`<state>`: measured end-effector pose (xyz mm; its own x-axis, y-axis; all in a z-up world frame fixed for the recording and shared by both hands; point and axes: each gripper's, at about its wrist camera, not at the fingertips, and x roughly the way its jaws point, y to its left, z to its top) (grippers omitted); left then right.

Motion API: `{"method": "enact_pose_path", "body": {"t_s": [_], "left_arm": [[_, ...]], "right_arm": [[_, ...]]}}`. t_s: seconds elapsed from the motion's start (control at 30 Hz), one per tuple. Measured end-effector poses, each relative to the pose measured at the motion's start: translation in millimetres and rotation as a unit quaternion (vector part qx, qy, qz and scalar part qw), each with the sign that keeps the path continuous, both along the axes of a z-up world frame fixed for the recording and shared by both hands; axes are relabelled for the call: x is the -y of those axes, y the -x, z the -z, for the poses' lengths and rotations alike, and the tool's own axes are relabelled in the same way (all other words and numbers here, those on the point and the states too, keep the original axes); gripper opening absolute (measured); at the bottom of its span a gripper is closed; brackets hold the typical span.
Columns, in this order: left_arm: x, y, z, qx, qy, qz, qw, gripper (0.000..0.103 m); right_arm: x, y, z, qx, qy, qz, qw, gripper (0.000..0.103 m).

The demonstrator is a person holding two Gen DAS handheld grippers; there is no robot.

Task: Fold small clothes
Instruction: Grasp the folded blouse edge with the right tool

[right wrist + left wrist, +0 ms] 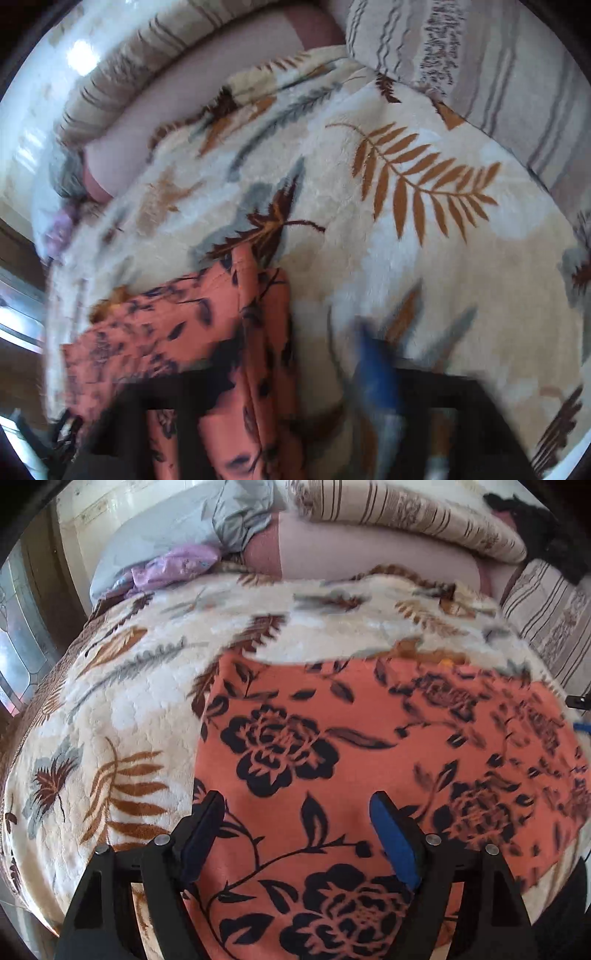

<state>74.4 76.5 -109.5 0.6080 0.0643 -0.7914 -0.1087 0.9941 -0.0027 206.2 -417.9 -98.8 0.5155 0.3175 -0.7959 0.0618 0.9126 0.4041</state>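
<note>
An orange garment with a black flower print (pixel 332 746) lies spread flat on a cream leaf-patterned blanket (pixel 140 686). My left gripper (pixel 297 805) hovers over the garment's near part, open, with bare cloth showing between its blue pads (pixel 395 838). In the blurred right wrist view the same garment (pixel 177 332) lies at lower left, and a folded edge of it runs down past the dark left finger. My right gripper (pixel 299 358) stands open wide. Its blue pad (pixel 375 365) is over the blanket (pixel 406 258), clear of the cloth.
Striped cushions (pixel 406 513) and a pink sheet (pixel 369 557) sit at the back of the bed. A grey pillow (pixel 177 528) and a lilac cloth (pixel 173 566) lie at the far left. A dark object (pixel 546 528) sits at top right. A striped pillow (pixel 498 74) borders the blanket.
</note>
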Motion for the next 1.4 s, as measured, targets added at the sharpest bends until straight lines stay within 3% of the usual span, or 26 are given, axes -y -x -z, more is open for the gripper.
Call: {"method": "enact_pose_path", "body": {"t_s": [0.1,0.17,0.3,0.37,0.5,0.6,0.63,0.67,0.7,0.73,0.87,0.93,0.97,1.0,1.03,1.07,1.17,1.4], "left_arm": [[7,13,-15,0.025,-0.001,0.01,0.9996,0.082],[10,19,-18,0.025,0.008,0.013,0.9996,0.082],[21,25,-18,0.022,0.032,0.018,0.9991,0.082],[29,26,-21,0.024,0.039,0.028,0.9986,0.082],[40,26,-29,0.03,0.048,0.037,0.9977,0.082],[43,25,-29,0.021,0.066,0.026,0.9973,0.082],[44,25,-29,0.016,0.07,0.024,0.9971,0.082],[45,25,-28,0.013,0.073,0.021,0.997,0.082],[47,26,-28,0.012,0.073,0.018,0.9971,0.082],[49,26,-28,0.009,0.071,0.018,0.9972,0.082],[57,26,-33,0.012,0.06,0.022,0.9979,0.082],[60,24,-32,0.01,0.055,0.021,0.9982,0.082],[61,21,-29,0.002,0.054,0.02,0.9983,0.082],[63,18,-26,-0.009,0.052,0.018,0.9985,0.082],[63,18,-25,-0.014,0.05,0.017,0.9985,0.082],[64,18,-25,-0.012,0.051,0.016,0.9985,0.082],[68,14,-22,-0.017,0.046,0.016,0.9987,0.082],[80,9,-23,-0.019,0.035,0.03,0.9988,0.082]], "right_arm": [[18,48,-10,0.01,-0.096,0.014,0.995,0.1],[26,87,-3,0.005,-0.177,0.029,0.984,0.1],[22,150,35,-0.03,-0.248,0.064,0.966,0.099],[19,163,52,-0.042,-0.291,0.083,0.952,0.099],[6,149,67,-0.027,-0.336,0.09,0.937,0.099],[-5,128,86,-0.052,-0.345,0.115,0.93,0.096],[-6,128,86,-0.048,-0.349,0.127,0.927,0.089],[-7,128,80,-0.038,-0.343,0.126,0.93,0.073],[-9,126,73,-0.031,-0.325,0.114,0.938,0.011],[-12,126,61,-0.024,-0.282,0.11,0.953,0.008],[-22,142,18,0.043,-0.183,0.087,0.978,0.008],[-23,139,43,0.008,-0.154,0.079,0.985,0.009],[-19,137,63,-0.018,-0.159,0.089,0.983,0.01],[-10,137,85,-0.035,-0.2,0.1,0.974,0.012],[0,142,93,-0.024,-0.249,0.11,0.962,0.015],[4,143,92,-0.024,-0.26,0.104,0.96,0.016],[3,141,83,-0.024,-0.232,0.077,0.969,0.021],[18,146,91,-0.03,-0.283,0.066,0.956,0.025]]}}
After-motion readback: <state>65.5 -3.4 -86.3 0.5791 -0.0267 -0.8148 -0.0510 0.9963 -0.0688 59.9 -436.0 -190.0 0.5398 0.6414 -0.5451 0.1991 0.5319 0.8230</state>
